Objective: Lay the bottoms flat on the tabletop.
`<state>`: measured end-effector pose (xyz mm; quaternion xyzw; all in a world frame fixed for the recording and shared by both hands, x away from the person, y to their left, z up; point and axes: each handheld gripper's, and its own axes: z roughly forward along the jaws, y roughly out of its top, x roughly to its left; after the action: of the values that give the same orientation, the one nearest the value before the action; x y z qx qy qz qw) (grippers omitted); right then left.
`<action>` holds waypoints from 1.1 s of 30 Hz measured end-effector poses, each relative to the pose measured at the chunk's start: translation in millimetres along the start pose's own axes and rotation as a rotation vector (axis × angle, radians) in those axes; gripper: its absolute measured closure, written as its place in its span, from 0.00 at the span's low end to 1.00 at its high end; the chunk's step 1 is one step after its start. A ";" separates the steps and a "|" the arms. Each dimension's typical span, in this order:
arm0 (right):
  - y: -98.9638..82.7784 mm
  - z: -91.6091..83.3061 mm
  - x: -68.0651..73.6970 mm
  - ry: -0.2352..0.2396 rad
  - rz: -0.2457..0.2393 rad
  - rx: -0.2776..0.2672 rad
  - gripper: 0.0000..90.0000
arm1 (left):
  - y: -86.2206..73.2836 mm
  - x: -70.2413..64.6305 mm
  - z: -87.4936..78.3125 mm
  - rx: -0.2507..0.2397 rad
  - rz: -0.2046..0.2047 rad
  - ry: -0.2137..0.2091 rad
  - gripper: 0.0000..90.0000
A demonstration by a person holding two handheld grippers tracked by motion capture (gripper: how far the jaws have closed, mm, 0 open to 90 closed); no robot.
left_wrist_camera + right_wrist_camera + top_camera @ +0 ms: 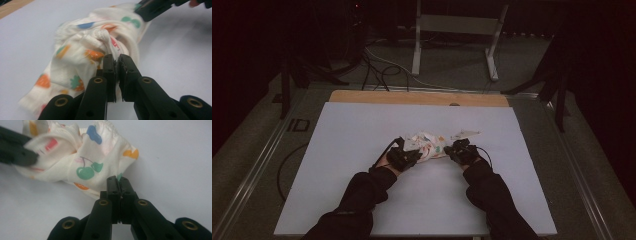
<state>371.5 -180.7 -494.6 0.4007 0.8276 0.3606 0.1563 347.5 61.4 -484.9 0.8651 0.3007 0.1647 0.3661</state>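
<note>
Pinching: both my claws are clamped on the same bunched cloth [428, 145], one at each end.
Left claw [117, 65]: jaws pressed together on a fold of the cloth; in the left gripper view white fabric is squeezed into the narrow slot between them, and a knotted lump of it sits just above the tips.
Right claw [119, 182]: jaws shut tight on the cloth's hem; in the right gripper view a sliver of green print pokes out at the tips.
My hands: in the high view my left claw [404, 157] sits at the cloth's left end and my right claw [462, 150] at its right end, dark sleeves [362, 195] coming in from the bottom.
Cloth: cream fabric, crumpled into a heap between the claws, lying near the middle of the white board [352, 130]. Its print is small coloured fruit: green cherries [86, 172], blue and orange shapes.
Writing: I can read no brand, label or lettering on the cloth or the claws.
Board: flat and white, with a strip of wood [417, 97] along its far edge.
Beyond: dark floor with black cables [377, 67] and a pale metal frame [457, 30] at the back.
</note>
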 end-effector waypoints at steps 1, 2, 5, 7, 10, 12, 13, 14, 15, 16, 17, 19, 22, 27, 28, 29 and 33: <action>-0.3 -4.0 0.9 0.000 -0.012 -0.005 0.99 | -3.6 3.3 -7.9 0.002 0.001 0.008 0.94; -0.5 -6.3 1.5 0.005 -0.011 -0.009 0.99 | -6.0 4.8 -11.8 0.003 0.003 0.015 0.94; -1.9 -13.5 4.1 0.009 -0.023 -0.018 0.99 | -14.5 10.3 -23.8 0.005 -0.010 0.028 0.94; -3.7 -18.7 5.2 0.004 -0.037 -0.020 0.99 | -21.0 14.4 -31.5 0.012 -0.017 0.043 0.94; -7.6 -27.2 3.2 0.002 -0.040 -0.025 0.99 | -31.1 19.4 -42.2 0.012 -0.032 0.056 0.94; -11.0 -32.2 1.6 0.004 -0.030 -0.025 0.99 | -37.2 21.7 -49.4 0.015 -0.038 0.061 0.94; -13.2 -34.5 0.9 0.004 -0.031 -0.022 0.99 | -40.2 22.1 -52.7 0.016 -0.042 0.067 0.94; -15.6 -36.6 0.2 -0.002 -0.035 -0.021 0.99 | -43.1 22.5 -56.0 0.021 -0.040 0.068 0.94; -18.1 -38.3 -0.3 0.001 -0.035 -0.023 0.99 | -46.1 22.4 -59.1 0.024 -0.040 0.070 0.94; -20.5 -40.5 -0.4 0.005 -0.029 -0.017 0.99 | -49.3 21.7 -61.7 0.024 -0.037 0.076 0.94; -23.2 -42.1 -0.7 0.006 -0.031 -0.018 0.99 | -52.5 21.4 -64.3 0.030 -0.033 0.075 0.94; -28.4 -45.6 -0.4 0.015 -0.015 -0.018 0.99 | -59.4 19.2 -68.9 0.036 -0.041 0.070 0.94; -36.5 -52.0 3.8 0.029 -0.018 -0.014 0.99 | -68.7 11.8 -75.8 0.046 -0.036 0.066 0.94; -49.3 -62.4 17.1 0.035 -0.055 -0.005 0.99 | -81.4 -3.4 -85.2 0.061 -0.036 0.018 0.94; -51.5 -63.5 18.7 0.033 -0.058 -0.001 0.99 | -83.7 -6.4 -86.2 0.061 -0.037 0.012 0.94; -53.5 -64.2 19.8 0.038 -0.055 0.002 0.99 | -85.8 -9.2 -87.3 0.069 -0.026 0.007 0.94; -61.0 -64.7 21.0 0.042 -0.063 0.019 0.99 | -95.5 -18.3 -91.2 0.081 -0.018 -0.006 0.94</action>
<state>289.3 -220.5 -493.3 0.3683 0.8463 0.3559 0.1466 249.3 151.0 -494.3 0.8769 0.3139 0.1465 0.3332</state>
